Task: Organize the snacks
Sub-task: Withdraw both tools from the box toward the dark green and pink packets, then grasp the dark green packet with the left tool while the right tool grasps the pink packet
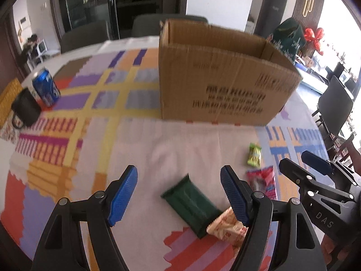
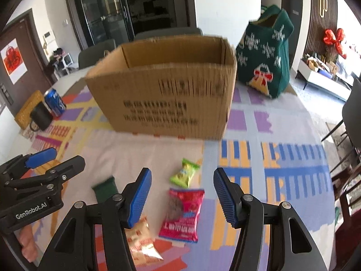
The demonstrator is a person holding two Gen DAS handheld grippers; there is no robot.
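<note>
Four snack packets lie on the patterned tablecloth in front of an open-topped cardboard box (image 1: 214, 85) (image 2: 162, 103). My left gripper (image 1: 179, 171) is open above a dark green packet (image 1: 191, 205) (image 2: 106, 187), with a beige-and-orange packet (image 1: 225, 225) (image 2: 141, 241) under its right finger. The right gripper (image 2: 181, 172) is open over a pink packet (image 2: 183, 214) (image 1: 264, 180), and a light green packet (image 2: 185, 172) (image 1: 255, 154) lies just beyond it. Each gripper also shows in the other's view: the right gripper (image 1: 295, 158) and the left gripper (image 2: 66, 155). Neither holds anything.
A blue can (image 1: 46, 87) (image 2: 55, 102) and a black mug (image 1: 26, 108) (image 2: 40, 116) stand at the table's left, by a yellow woven mat (image 2: 29, 106). A green knitted bag (image 2: 264, 52) stands right of the box. Dark chairs (image 1: 334, 106) ring the table.
</note>
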